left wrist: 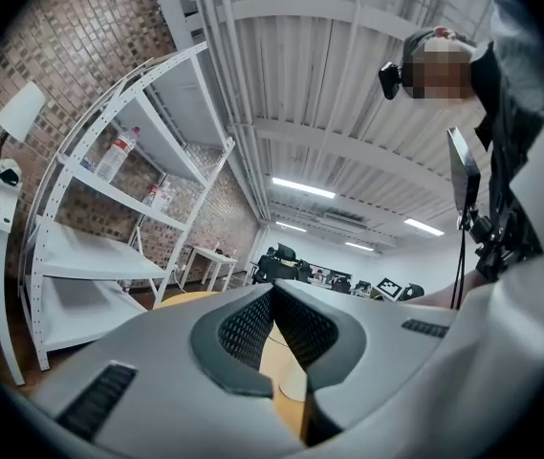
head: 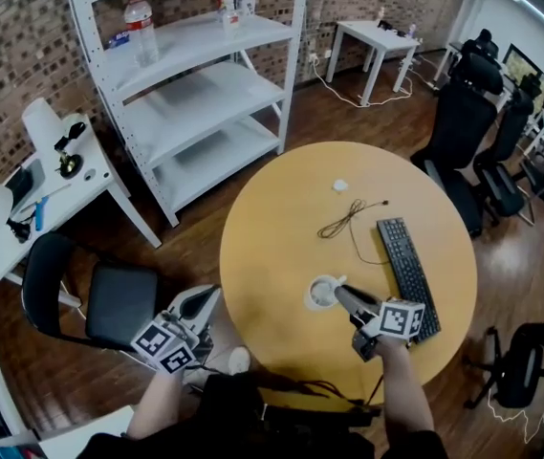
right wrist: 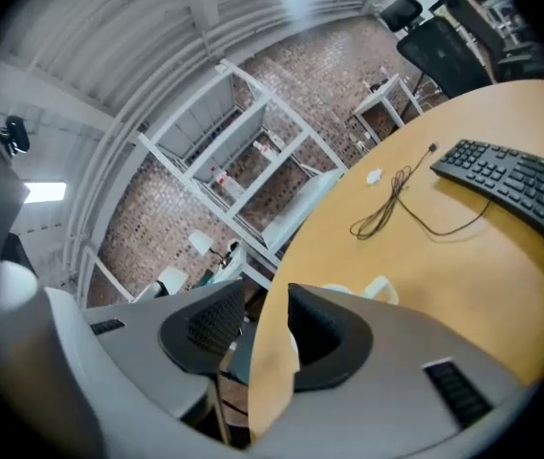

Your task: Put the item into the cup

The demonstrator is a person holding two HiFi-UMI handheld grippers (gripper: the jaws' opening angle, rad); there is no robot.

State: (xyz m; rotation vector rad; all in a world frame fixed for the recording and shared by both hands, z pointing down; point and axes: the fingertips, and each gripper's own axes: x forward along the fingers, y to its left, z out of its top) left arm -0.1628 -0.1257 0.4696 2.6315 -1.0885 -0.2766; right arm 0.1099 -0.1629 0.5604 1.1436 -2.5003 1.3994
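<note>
A white cup (head: 323, 293) with a handle stands on the round wooden table (head: 272, 237), near its front edge. My right gripper (head: 340, 293) hovers at the cup's right rim, its tips pointing over it. In the right gripper view the jaws (right wrist: 267, 299) stand apart with nothing between them, and the cup (right wrist: 379, 288) peeks out just past the right jaw. What lies inside the cup is hidden. My left gripper (head: 206, 296) hangs off the table's left edge, shut and empty, its tips (left wrist: 272, 293) meeting.
A black keyboard (head: 407, 273) lies right of the cup, and a thin dark cable (head: 348, 220) behind it. A small white object (head: 339, 185) rests at the table's far side. A black chair (head: 90, 299) stands left of the table, with white shelves (head: 195, 94) beyond it.
</note>
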